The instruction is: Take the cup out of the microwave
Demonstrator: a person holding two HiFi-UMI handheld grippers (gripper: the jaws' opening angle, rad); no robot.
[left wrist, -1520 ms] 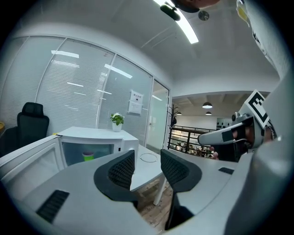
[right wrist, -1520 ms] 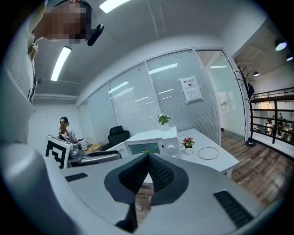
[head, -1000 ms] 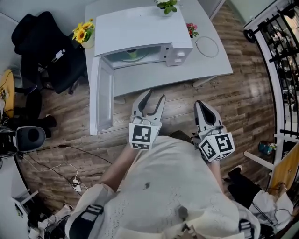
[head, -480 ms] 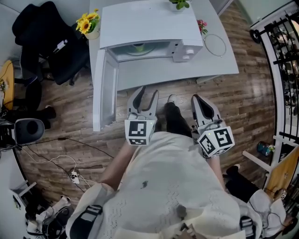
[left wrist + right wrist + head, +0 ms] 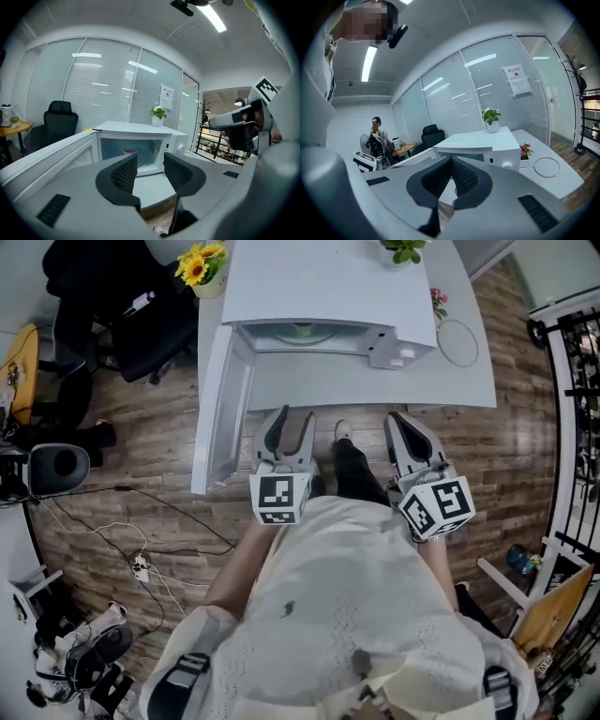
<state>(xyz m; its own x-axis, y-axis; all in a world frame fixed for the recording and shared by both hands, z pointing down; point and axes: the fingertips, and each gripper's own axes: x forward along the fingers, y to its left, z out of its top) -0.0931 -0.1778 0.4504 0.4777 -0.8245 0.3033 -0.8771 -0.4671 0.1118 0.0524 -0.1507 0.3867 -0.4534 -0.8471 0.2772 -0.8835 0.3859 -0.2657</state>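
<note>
Apparently one cup [image 5: 130,151], one microwave [image 5: 328,282]

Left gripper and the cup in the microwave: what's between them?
Between the left gripper and the cup, the left gripper view shows only bare white table and the open front of the microwave.

the cup [image 5: 130,151] is only a small purplish shape in the left gripper view, partly behind a jaw of the left gripper [image 5: 150,161]; its form is too small to tell. in the head view the microwave [image 5: 328,287] roof hides it, and the picture's top edge cuts the potted plant [image 5: 405,249].
</note>
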